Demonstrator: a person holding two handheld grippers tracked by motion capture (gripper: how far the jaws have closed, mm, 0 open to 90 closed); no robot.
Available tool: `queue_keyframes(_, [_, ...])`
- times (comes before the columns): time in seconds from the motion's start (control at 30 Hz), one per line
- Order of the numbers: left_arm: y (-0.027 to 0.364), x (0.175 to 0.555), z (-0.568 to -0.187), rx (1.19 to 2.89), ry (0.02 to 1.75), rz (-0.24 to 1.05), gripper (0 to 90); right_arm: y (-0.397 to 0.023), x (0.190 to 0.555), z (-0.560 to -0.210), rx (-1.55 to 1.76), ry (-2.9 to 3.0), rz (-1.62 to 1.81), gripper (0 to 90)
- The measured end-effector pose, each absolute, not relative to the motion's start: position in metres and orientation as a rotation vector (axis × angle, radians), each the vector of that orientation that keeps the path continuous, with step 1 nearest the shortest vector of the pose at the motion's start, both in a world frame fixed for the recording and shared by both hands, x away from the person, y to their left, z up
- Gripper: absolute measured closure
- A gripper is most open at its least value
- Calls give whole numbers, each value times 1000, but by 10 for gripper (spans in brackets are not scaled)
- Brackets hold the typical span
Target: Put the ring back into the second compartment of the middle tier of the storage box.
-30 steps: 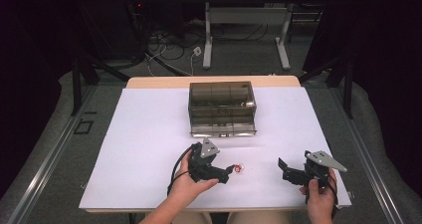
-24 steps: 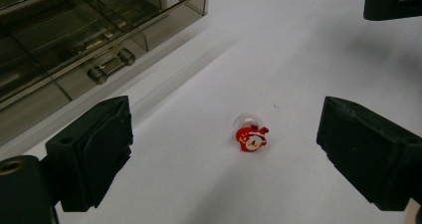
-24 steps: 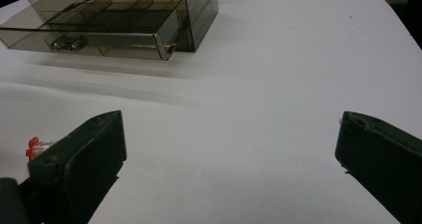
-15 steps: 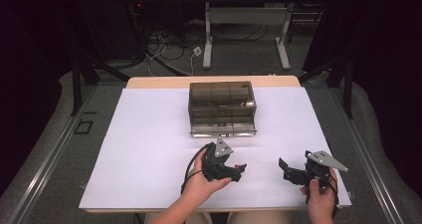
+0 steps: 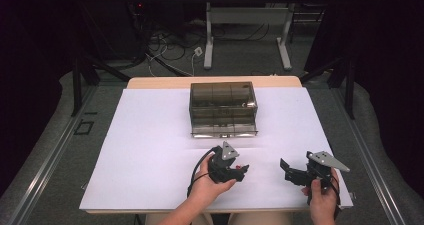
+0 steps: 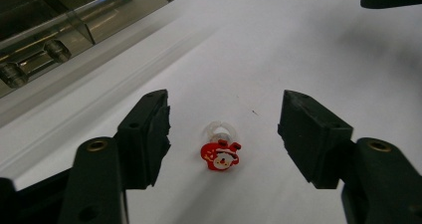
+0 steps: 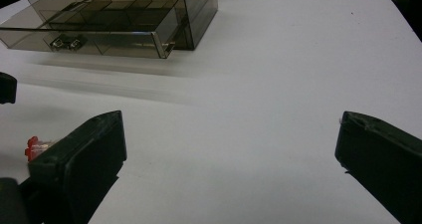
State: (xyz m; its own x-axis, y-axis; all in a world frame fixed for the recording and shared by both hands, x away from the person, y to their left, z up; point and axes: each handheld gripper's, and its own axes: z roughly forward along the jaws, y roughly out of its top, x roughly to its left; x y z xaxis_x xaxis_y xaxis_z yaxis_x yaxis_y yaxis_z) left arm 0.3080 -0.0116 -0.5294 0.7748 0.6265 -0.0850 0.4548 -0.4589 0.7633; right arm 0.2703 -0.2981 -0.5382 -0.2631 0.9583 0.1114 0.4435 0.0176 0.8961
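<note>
A small red Santa charm on a clear ring [image 6: 220, 154] lies flat on the white sheet [image 5: 150, 150]. My left gripper [image 6: 226, 122] straddles it. Its jaws have just been closing, and a gap remains on each side, so the pads [image 6: 158, 134] do not touch the ring. From above, the left gripper [image 5: 240, 172] sits near the front middle with the ring [image 5: 243, 166] at its tips. My right gripper [image 5: 290, 171] rests at the front right, open and holding nothing [image 7: 231, 154]. The ring [image 7: 34, 147] peeks out behind its left jaw.
A smoky see-through drawer box [image 5: 223, 107] stands at the back middle of the sheet, its bottom drawer [image 7: 89, 40] pulled out a little. The box corner [image 6: 59, 25] is close on the left gripper's upper left. Beyond the table are cables and desk legs [image 5: 209, 45].
The left gripper has moved right and down onto the ring, and its jaws have narrowed around it. The right gripper has stayed put.
</note>
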Motion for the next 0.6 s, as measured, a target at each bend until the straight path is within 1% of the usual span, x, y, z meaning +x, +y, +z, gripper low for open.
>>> queue_keyframes(0.33, [-13, 311, -541, 2155, 824, 229, 478, -298, 271, -539, 1443, 1750, 1210, 0])
queue_keyframes(0.6, [-15, 314, -548, 2167, 847, 212, 494, -299, 271, -539, 1442, 1756, 1211, 0])
